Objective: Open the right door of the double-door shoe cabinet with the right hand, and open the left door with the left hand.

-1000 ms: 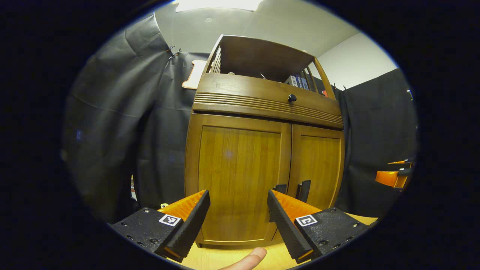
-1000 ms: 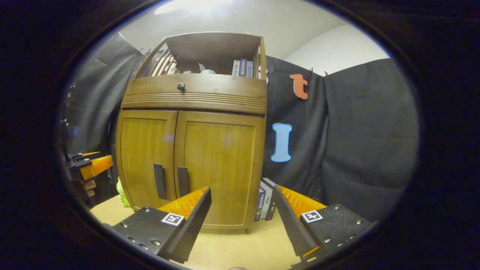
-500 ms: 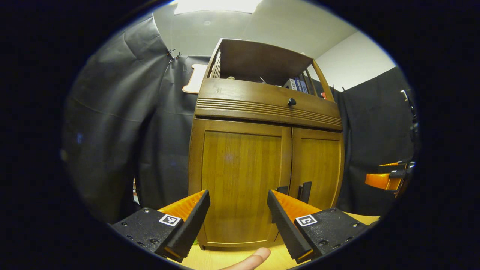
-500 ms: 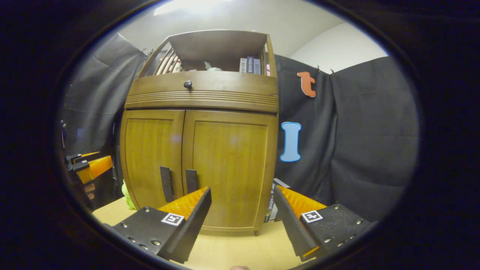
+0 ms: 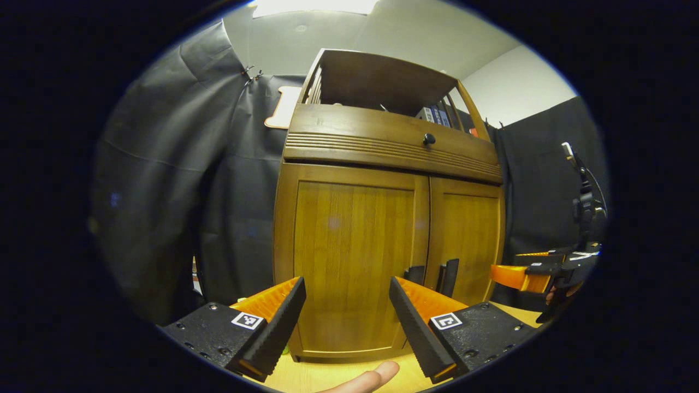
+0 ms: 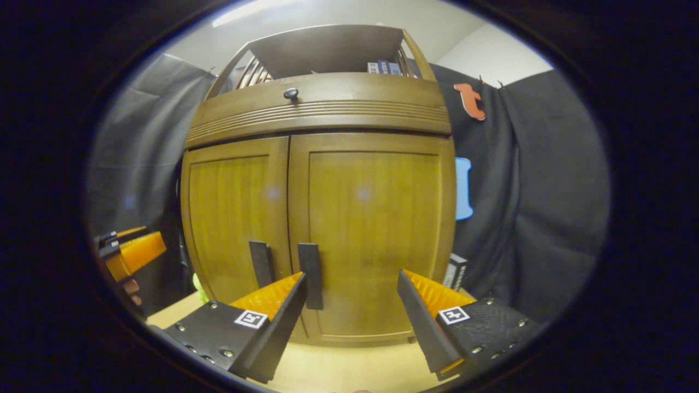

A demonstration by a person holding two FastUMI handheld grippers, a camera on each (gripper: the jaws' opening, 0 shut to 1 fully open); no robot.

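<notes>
The cabinet (image 6: 322, 218) stands on the surface (image 6: 338, 368) with both doors closed. The right claw (image 6: 352, 311) is spread wide and empty, just before the right door (image 6: 371, 240), near its handle (image 6: 311, 275). The left claw (image 5: 347, 316) gapes empty before the left door (image 5: 349, 256).
</notes>
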